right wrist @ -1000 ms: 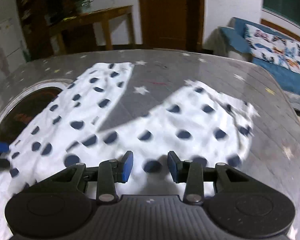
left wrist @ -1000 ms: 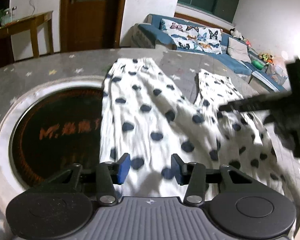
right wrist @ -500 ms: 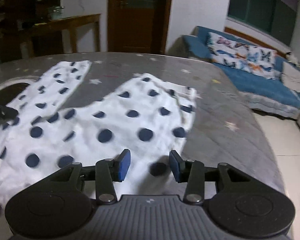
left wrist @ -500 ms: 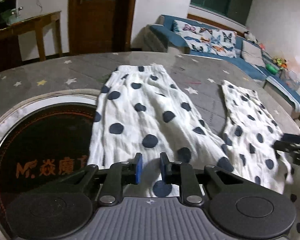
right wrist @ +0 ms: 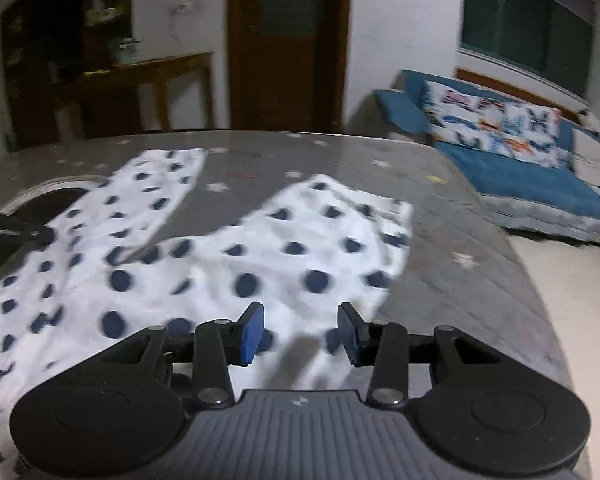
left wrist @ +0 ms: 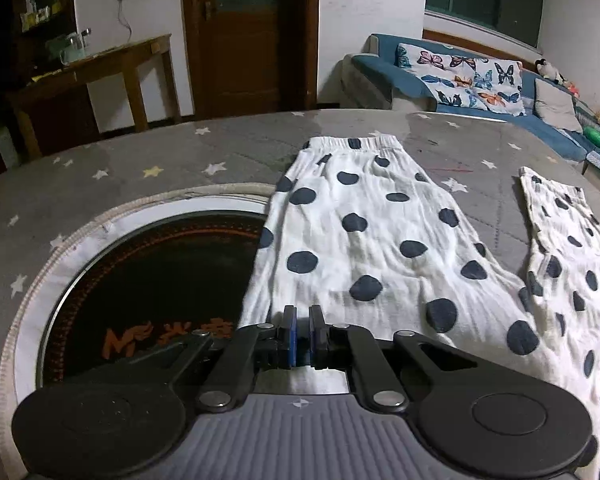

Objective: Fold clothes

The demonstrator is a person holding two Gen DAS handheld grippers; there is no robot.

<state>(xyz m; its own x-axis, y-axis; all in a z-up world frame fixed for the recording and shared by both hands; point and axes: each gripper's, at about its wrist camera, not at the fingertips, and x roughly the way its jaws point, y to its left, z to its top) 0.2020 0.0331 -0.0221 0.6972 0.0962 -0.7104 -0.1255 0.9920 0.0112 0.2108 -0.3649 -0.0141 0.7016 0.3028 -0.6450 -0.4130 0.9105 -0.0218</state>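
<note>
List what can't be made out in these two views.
- Left gripper: pads nearly shut at the pants' edge; its own body hides whether cloth is pinched.
- Pants' near hem: cut off by the frame bottom and gripper bodies, both views.
- Right wrist view: motion blur smears the pants; the right gripper's height over them is unclear.
- Red lettering on the dark disc: partly covered.

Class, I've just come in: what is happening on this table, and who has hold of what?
A person is folding white polka-dot trousers spread flat on a grey star-patterned table, working with a handheld tool in each hand. The left tool is shut on the trousers' near edge, beside a round dark inset in the table. The right tool is open, poised over the cloth at the other leg, gripping nothing yet. No fold has been made.
</note>
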